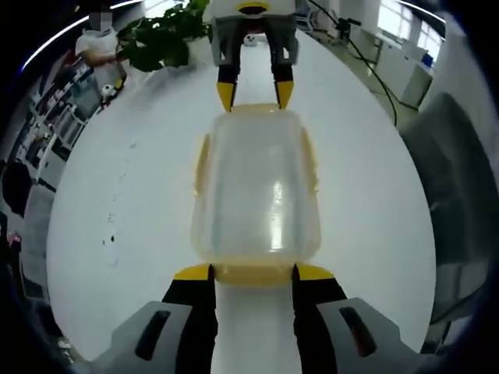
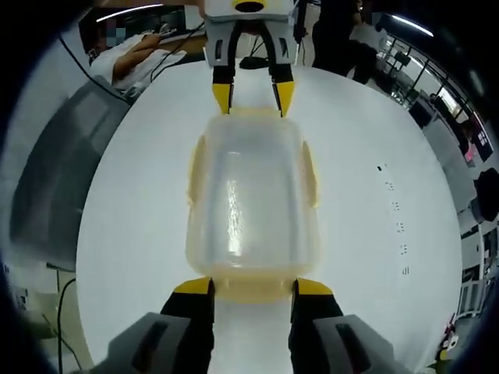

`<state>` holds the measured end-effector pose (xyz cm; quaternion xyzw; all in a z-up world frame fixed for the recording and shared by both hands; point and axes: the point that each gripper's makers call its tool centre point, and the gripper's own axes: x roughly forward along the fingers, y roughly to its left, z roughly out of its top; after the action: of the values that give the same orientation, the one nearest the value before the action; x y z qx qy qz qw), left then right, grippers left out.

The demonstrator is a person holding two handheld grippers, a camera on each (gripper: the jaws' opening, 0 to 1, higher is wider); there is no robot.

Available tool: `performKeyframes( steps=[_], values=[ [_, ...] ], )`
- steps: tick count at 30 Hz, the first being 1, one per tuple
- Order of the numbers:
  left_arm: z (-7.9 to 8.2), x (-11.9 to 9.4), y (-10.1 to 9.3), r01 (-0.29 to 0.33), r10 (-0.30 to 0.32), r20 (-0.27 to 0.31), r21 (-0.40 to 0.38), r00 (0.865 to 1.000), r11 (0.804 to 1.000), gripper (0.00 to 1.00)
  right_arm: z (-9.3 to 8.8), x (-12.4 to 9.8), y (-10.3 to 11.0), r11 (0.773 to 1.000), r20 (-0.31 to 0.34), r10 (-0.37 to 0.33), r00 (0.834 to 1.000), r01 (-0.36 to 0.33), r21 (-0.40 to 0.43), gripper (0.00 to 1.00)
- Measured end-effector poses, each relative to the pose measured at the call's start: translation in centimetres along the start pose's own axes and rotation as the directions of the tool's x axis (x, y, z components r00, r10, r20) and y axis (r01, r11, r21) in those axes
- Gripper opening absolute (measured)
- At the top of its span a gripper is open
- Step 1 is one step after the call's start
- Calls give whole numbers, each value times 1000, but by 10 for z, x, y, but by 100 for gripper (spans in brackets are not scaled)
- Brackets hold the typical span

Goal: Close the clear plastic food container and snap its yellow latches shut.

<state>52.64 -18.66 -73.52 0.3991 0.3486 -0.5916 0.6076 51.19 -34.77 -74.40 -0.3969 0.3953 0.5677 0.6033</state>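
Clear plastic container, lid on, lies on the white worktop between both spread hand-held grippers: left, right. Latching seems underway; next, each should press its near yellow end latch down.

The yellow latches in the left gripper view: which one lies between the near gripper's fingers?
The end latch on the container's near short side, between the left gripper's yellow-tipped fingers. The side latches flank the long sides; the far one faces the right gripper.

The 2 views face each other closely across the container.
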Motion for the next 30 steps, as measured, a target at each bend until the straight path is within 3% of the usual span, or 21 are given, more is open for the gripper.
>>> performKeyframes(
  steps=[17, 21, 30],
  values=[
    [-4, 2, 4, -11, 10, 40, 37, 999, 999, 39, 0, 0, -4, 999, 16, -33, 999, 33, -8, 38],
    [-3, 0, 4, -18, 16, 47, 29, 999, 999, 51, 5, -1, -4, 999, 43, -43, 998, 42, 21, 53],
    [2, -12, 3, -46, 44, 48, 41, 998, 998, 47, 6, -11, 1, 999, 51, -44, 998, 44, -11, 53]
  ],
)
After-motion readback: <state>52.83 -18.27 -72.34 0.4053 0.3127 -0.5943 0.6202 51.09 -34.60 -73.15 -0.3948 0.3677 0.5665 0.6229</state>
